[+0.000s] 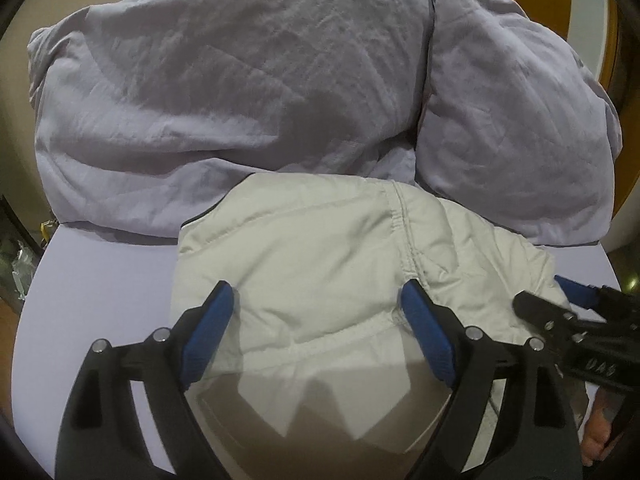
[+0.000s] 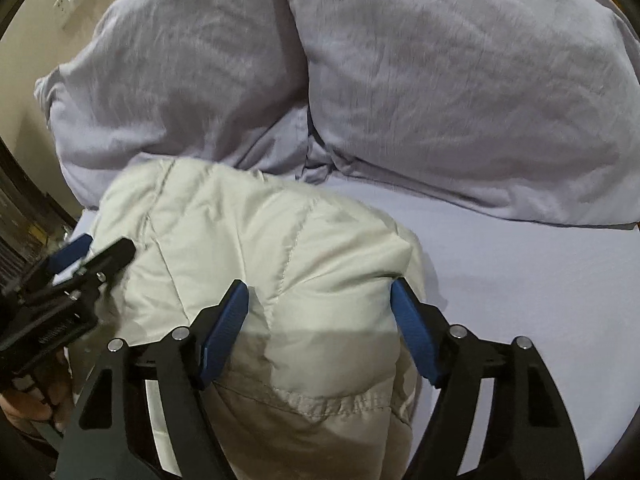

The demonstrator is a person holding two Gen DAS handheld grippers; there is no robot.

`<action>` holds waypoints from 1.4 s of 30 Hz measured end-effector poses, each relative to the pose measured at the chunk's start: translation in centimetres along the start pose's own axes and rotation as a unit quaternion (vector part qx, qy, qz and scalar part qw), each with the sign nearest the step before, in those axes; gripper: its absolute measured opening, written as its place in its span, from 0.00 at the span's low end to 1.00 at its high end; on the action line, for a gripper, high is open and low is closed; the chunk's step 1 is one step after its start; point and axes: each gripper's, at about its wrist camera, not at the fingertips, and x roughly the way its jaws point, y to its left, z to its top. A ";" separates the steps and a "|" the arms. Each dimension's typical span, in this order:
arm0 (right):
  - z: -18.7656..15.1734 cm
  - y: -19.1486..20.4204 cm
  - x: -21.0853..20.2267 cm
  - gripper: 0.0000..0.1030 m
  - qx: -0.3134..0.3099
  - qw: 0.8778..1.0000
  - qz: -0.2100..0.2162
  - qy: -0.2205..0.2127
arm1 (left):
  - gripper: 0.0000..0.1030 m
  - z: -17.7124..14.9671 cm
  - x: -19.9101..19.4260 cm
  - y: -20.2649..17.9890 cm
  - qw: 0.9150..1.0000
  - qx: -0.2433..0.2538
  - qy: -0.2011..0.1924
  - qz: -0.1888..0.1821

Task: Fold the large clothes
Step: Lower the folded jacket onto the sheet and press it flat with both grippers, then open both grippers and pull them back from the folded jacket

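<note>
Pale grey padded jacket (image 1: 304,264) lies bunched on lavender bed sheet (image 1: 112,280), just in front of two pillows (image 1: 224,80). Left hand-held gripper (image 1: 318,308) wide, nothing pinched, jacket below betw. fingers. Right hand-held gripper (image 2: 320,304) also wide, over jacket's far bulge, not gripping. Step looks like re-grip for next fold. Tip: pick hem seam, both sides level, bite thru all layers before lifting; puffy fabric prob. slips.

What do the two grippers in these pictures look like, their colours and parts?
Both match: the left gripper and right gripper have black angular plastic fingers with triangular cut-outs, silver round pivot pins, and ribbed blue pads inside each fingertip. No cables or sleeves show.
</note>
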 end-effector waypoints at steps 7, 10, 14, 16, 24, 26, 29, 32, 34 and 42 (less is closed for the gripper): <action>-0.9 -0.3 1.3 0.73 0.001 1.000 0.004 0.001 | 0.84 -0.4 1.3 -0.4 1.000 0.004 0.001 -0.005; -1.3 -0.5 1.8 0.73 0.008 1.000 0.008 0.001 | 0.84 -0.5 1.9 -0.4 1.000 0.005 -0.001 -0.007; -1.8 -0.5 2.2 0.74 0.013 1.000 0.006 -0.002 | 0.84 -0.8 2.0 -0.5 1.000 0.007 -0.004 -0.006; -2.0 -0.7 2.5 0.75 0.018 1.000 0.007 -0.004 | 0.84 -0.9 2.1 -0.5 1.000 0.009 -0.005 -0.004; -2.8 -1.6 3.3 0.83 0.054 0.998 0.011 0.008 | 0.84 -1.1 2.3 -1.1 1.000 0.020 -0.008 0.010; -2.6 -1.1 2.9 0.83 0.045 0.999 -0.001 0.010 | 0.85 -0.9 2.1 -1.2 1.000 0.022 -0.005 0.014; -2.4 -0.5 1.7 0.83 0.037 0.999 -0.021 0.008 | 0.86 -1.0 0.8 -1.1 1.000 0.023 -0.009 0.016; -2.7 0.2 -0.6 0.87 0.029 0.999 -0.040 -0.003 | 0.88 -1.8 -1.2 -0.6 1.000 0.015 -0.016 0.008; -3.2 0.6 -2.2 0.89 0.027 0.999 -0.042 -0.011 | 0.89 -2.4 -2.4 -0.3 1.000 0.014 -0.020 0.006; -6.7 2.9 -8.2 0.96 0.004 0.999 -0.038 -0.023 | 0.91 -5.5 -8.2 2.8 1.000 -0.008 -0.025 -0.007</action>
